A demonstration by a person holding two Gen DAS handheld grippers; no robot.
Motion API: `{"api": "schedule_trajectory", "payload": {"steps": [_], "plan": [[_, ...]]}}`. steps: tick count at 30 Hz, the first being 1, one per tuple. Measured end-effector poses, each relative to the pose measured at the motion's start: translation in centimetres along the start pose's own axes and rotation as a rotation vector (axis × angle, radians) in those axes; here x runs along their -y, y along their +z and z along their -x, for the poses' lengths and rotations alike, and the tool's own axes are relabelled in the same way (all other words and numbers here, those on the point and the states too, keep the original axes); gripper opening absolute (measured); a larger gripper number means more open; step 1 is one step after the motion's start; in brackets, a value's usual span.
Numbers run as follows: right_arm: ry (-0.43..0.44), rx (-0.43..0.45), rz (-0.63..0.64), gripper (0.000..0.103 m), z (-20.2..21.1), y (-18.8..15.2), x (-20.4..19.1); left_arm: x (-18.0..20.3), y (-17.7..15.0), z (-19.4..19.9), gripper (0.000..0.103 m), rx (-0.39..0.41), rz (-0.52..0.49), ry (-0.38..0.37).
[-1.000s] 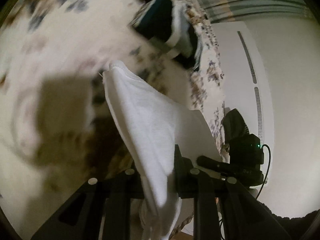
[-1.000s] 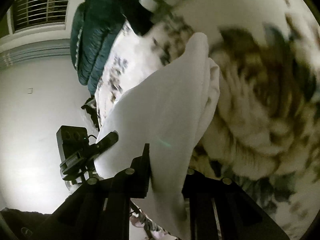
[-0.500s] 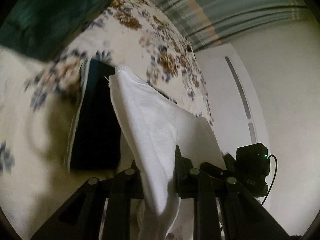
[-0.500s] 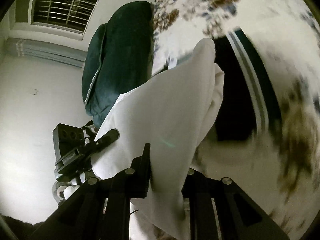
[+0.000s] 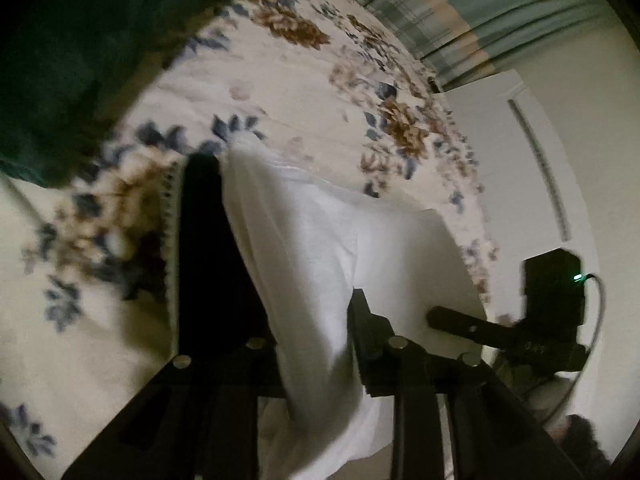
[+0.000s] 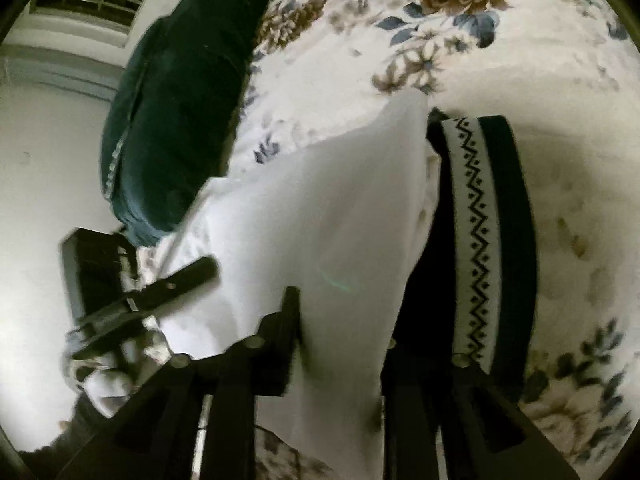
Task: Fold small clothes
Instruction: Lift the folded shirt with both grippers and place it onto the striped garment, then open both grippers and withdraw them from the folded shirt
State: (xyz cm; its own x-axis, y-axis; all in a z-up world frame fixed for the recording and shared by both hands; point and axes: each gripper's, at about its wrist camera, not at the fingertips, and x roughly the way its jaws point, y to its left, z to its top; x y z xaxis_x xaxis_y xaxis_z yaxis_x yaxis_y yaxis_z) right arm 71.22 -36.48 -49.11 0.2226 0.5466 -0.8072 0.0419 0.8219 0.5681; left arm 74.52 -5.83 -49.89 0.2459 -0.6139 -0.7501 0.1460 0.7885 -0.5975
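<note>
step: placing folded white garment (image 5: 312,248) on stack, judged | loc: draped over black folded piece (image 6: 516,216) with zigzag band, on floral bedspread (image 5: 304,92), near green pillow (image 6: 184,104) | left gripper (image 5: 308,344) + right gripper (image 6: 340,332): jaws opening, cloth between them, release underway | next: likely finish letting go, lift clear without dragging the fold

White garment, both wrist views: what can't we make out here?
- Left wrist: the white garment drapes over the left claw, hiding whether the opening pads still press it.
- Right wrist: same for the right claw, also opening; cloth covers the gap.
- The garment's type is unreadable: bunched, lower end cut off by the frame.
- The dark folded garment with zigzag trim is half hidden behind the white one.
</note>
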Motion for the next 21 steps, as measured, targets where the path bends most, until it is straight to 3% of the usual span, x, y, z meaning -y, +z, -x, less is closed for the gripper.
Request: {"api": "schedule_trajectory", "payload": {"steps": [1, 2, 3, 5, 6, 7, 8, 9, 13, 21], "plan": [[-0.052, -0.001, 0.013, 0.053, 0.0, -0.1, -0.3, 0.6, -0.4, 0.7, 0.029, 0.019, -0.029, 0.063], [-0.116, 0.006, 0.024, 0.069, 0.3, -0.4, -0.6, 1.3, -0.9, 1.3, 0.03, 0.051, -0.06, 0.112], [-0.171, 0.025, 0.038, 0.077, 0.5, -0.7, -0.8, 1.8, -1.4, 1.8, 0.034, 0.078, -0.078, 0.157], [-0.326, 0.072, 0.086, 0.08, 1.3, -2.0, -1.8, 2.4, -2.0, 2.3, 0.038, 0.114, -0.093, 0.206], [-0.407, 0.087, 0.097, 0.091, 1.5, -2.8, -2.1, 2.6, -2.4, 2.5, 0.052, 0.127, -0.097, 0.235], [-0.467, 0.096, 0.1, 0.097, 1.6, -3.5, -2.4, 2.8, -2.6, 2.5, 0.078, 0.131, -0.099, 0.26], [-0.541, 0.104, 0.102, 0.103, 1.6, -4.2, -2.8, 3.0, -2.9, 2.6, 0.093, 0.129, -0.102, 0.3], [-0.585, 0.114, 0.095, 0.103, 1.7, -4.9, -3.0, 3.2, -3.3, 2.8, 0.103, 0.13, -0.107, 0.332], [-0.701, 0.166, 0.06, 0.103, 2.9, -8.0, -4.2, 5.0, -4.6, 3.3, 0.103, 0.13, -0.157, 0.486], [-0.765, 0.281, 0.04, 0.103, 10.7, -12.9, -8.9, 9.9, -7.5, 9.6, 0.103, 0.199, -0.192, 0.563]]}}
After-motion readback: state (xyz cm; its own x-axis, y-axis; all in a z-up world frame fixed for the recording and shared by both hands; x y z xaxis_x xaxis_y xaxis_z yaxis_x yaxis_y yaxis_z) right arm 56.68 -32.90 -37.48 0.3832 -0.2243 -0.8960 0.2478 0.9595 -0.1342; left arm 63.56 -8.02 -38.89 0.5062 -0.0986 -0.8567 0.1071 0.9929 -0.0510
